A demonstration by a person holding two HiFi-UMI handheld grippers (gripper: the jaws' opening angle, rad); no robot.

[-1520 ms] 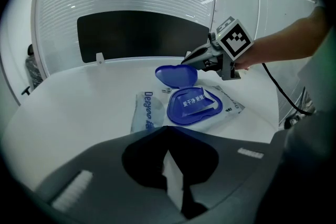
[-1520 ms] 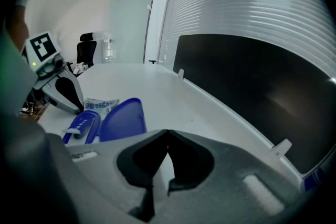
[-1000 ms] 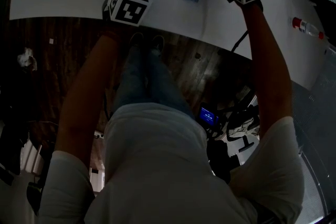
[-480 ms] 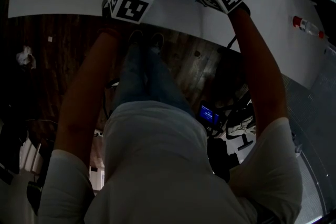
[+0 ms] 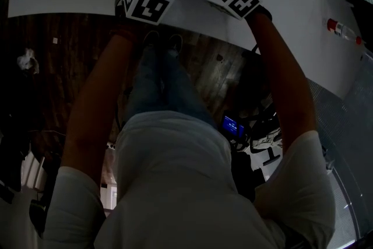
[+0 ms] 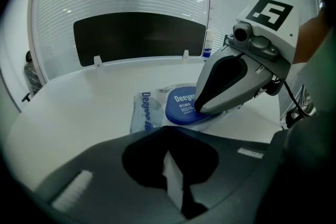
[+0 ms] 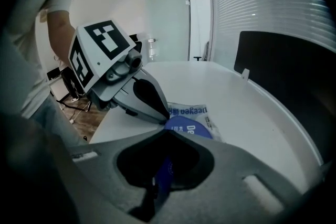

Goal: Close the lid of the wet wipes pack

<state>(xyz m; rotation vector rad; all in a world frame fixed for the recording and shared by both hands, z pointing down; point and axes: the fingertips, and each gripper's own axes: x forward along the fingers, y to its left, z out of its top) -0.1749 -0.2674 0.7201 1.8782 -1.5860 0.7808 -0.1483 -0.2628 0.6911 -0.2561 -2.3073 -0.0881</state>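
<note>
Wipes pack (image 6: 146, 113) prob. under R claw (image 6: 201, 108)

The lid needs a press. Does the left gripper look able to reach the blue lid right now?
Probably yes: much of the lid lies bare just ahead of the left gripper; the right gripper covers only one side.

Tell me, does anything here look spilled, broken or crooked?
Nothing stands out. The wet wipes pack lies flat on the white table. Its blue lid looks down, with the shut right gripper seemingly pressing on it and the left gripper alongside. No wipes hang out.
</note>
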